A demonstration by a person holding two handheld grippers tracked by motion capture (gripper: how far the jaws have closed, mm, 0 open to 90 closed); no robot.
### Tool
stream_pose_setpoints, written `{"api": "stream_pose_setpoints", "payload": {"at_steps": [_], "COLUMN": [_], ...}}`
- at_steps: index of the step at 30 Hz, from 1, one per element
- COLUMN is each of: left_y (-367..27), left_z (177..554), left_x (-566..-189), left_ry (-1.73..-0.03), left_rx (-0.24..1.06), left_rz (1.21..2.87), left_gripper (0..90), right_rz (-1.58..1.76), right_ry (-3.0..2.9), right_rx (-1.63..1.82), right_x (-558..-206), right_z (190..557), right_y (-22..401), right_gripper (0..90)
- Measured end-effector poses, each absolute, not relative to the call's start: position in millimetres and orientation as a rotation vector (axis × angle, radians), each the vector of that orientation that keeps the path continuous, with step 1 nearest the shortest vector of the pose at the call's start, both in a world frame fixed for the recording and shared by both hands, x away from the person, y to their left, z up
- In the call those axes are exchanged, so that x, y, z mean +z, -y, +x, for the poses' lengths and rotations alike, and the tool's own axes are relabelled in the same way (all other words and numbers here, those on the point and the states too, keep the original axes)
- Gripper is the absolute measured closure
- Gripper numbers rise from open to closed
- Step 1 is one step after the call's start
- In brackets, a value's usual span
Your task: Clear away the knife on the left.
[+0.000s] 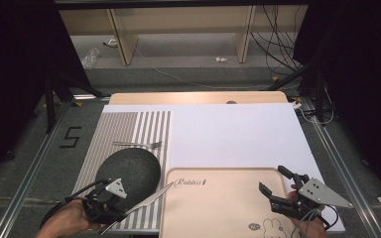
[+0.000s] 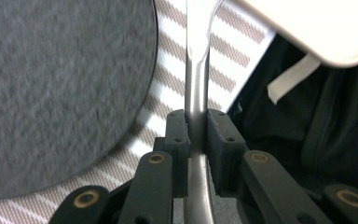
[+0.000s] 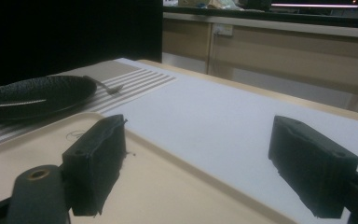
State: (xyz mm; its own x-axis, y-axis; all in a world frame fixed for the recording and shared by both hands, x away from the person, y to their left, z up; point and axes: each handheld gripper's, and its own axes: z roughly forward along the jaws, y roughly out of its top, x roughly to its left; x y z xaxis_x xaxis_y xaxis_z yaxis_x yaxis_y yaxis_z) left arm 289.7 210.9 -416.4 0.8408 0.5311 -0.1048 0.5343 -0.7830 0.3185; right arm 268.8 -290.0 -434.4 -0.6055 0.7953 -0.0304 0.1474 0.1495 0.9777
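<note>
While clamped by its handle in the left gripper (image 1: 110, 207), knife (image 1: 146, 200) is plain silver metal, slim, blade tip pointing toward tray (image 1: 218, 208) | it lies slantwise over striped placemat (image 1: 129, 130), just beside dark plate (image 1: 129, 169) | right gripper (image 1: 277, 184) hovers over tray, jaws spread, holding nothing

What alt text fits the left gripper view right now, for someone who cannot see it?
The left gripper has its two black jaws shut on the handle of a silver metal knife, which points away over a beige-and-white striped placemat. A dark grey round textured plate lies left, a pale tray corner upper right.
</note>
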Motion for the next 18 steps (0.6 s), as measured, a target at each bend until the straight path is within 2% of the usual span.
{"api": "stream_pose_setpoints", "payload": {"at_steps": [10,18], "left_y": [-157.7,-135.4], "left_z": [311.8,318.6], "left_x": [-415.7,-417.4], "left_ry": [-0.683,-0.655], "left_rx": [-0.033,-0.048], "left_rz": [2.660,2.635], "left_gripper": [78.8,78.9], "right_rz": [0.896,0.896], "right_ry": [-1.869,-1.871], "right_rx": [1.493,1.494], "right_x": [-434.2,-434.4], "right_z": [268.6,268.6], "right_y": [290.3,290.0], "right_gripper": [19.7,19.7]}}
